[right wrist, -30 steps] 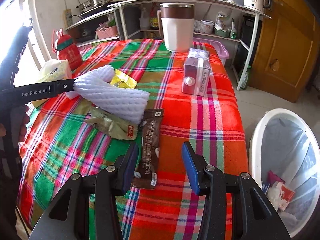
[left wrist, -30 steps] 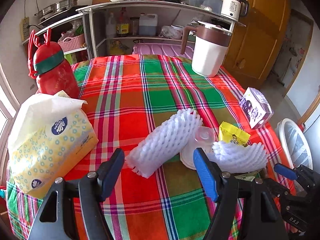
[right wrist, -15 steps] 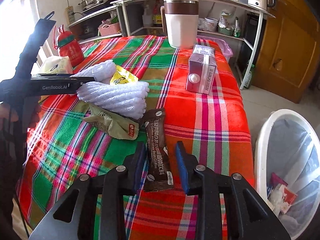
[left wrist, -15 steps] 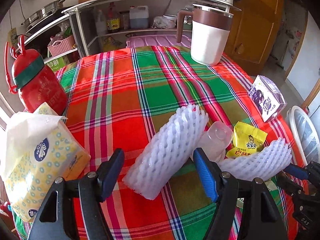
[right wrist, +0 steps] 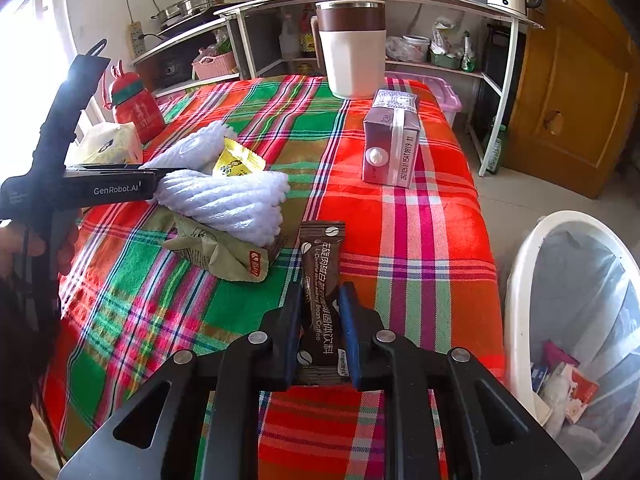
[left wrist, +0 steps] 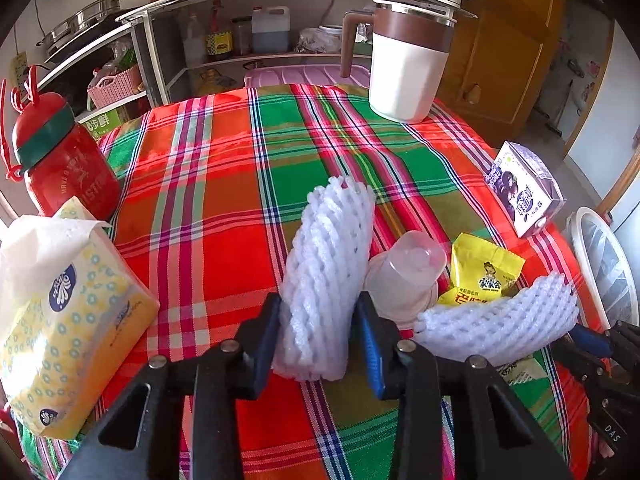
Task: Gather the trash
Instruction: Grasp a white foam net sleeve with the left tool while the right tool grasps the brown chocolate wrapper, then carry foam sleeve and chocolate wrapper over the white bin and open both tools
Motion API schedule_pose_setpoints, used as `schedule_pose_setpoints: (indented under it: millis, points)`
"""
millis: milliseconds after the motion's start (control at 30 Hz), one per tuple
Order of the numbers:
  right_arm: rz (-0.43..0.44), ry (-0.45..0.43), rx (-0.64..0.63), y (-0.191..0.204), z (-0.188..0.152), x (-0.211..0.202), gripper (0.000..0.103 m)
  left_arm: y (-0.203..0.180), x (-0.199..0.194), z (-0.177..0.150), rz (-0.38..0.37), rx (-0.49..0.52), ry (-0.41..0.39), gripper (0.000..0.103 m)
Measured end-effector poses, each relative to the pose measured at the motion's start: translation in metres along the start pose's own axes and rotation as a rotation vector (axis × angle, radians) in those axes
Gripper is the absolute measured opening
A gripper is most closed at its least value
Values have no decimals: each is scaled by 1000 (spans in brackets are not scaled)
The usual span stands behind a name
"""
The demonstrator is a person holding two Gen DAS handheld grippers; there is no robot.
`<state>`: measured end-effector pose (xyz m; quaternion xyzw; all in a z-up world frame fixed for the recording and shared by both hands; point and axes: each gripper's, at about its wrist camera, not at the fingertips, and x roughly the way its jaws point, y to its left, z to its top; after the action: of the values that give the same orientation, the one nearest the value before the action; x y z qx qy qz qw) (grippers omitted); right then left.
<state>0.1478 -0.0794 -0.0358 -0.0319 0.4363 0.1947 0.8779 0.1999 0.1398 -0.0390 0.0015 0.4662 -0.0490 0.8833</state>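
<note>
My left gripper (left wrist: pixel 318 316) is shut on a white foam fruit net (left wrist: pixel 328 264) lying on the plaid tablecloth. Beside the net are a clear plastic cup (left wrist: pixel 404 272), a yellow snack packet (left wrist: pixel 480 276) and a second foam net (left wrist: pixel 500 324). My right gripper (right wrist: pixel 320 304) is shut on a brown coffee sachet (right wrist: pixel 320 280) near the table's front edge. A crumpled green wrapper (right wrist: pixel 220 252) lies left of the sachet, under the second foam net (right wrist: pixel 224 200). A purple milk carton (right wrist: pixel 390 144) stands further back.
A white trash bin (right wrist: pixel 520 280) with some litter inside stands on the floor to the right of the table. A tissue pack (left wrist: pixel 64 320), a red bottle (left wrist: pixel 60 160) and a white-and-brown jug (left wrist: pixel 404 64) stand on the table. Shelves are behind.
Both grippers have closed: the left on the foam net, which turned more upright, and the right on the coffee sachet. Both moved forward over the table.
</note>
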Motion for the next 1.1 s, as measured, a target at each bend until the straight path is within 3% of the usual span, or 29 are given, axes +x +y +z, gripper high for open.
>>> schedule_pose_setpoints:
  millis: [567,1100]
  points:
    - [28,-48,37,-11,-7,-20,19,-7,-26,-15,-1,-22,-41,35]
    - [30,-131,91,-26,-14,-61,19,-39,-94,-26,-44,27,-168,35]
